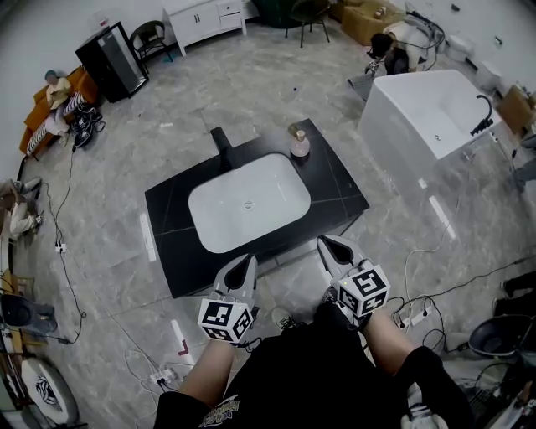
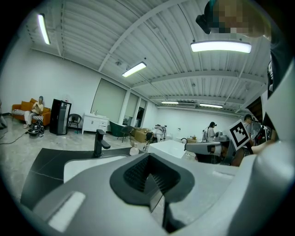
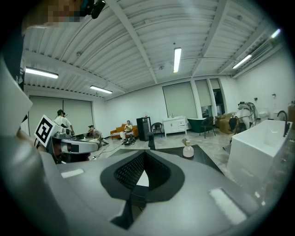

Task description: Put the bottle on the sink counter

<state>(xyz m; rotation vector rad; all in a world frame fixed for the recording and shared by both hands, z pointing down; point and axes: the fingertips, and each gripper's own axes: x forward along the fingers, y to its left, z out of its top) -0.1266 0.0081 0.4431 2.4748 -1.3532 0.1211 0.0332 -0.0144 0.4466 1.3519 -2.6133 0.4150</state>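
- Pale pink glass-like bottle (image 1: 300,144), round-bodied with a tan cap, stands upright on the far right corner of the black tabletop (image 1: 335,188). Any print on it is too small to read.
- On that tabletop, a white oval basin (image 1: 248,201) fills the middle and lies between the bottle and both grippers. A black faucet (image 1: 221,138) rises at the far edge, to the bottle's left and apart from it.
- The left gripper (image 1: 241,272) hangs at the tabletop's near edge, jaws pressed together with nothing between them.
- The right gripper (image 1: 337,251) sits beside it near the near right corner, jaws likewise together and empty, well apart from the bottle.
- Each gripper's cube bears black-and-white square markers.
- Grey marbled floor (image 1: 167,117) surrounds the tabletop, with cables (image 1: 71,276) trailing at the left.
- A white bathtub (image 1: 435,113) stands to the right, a white cabinet (image 1: 205,18) at the far wall, and a person (image 1: 59,88) sits on an orange sofa (image 1: 38,117) far left.
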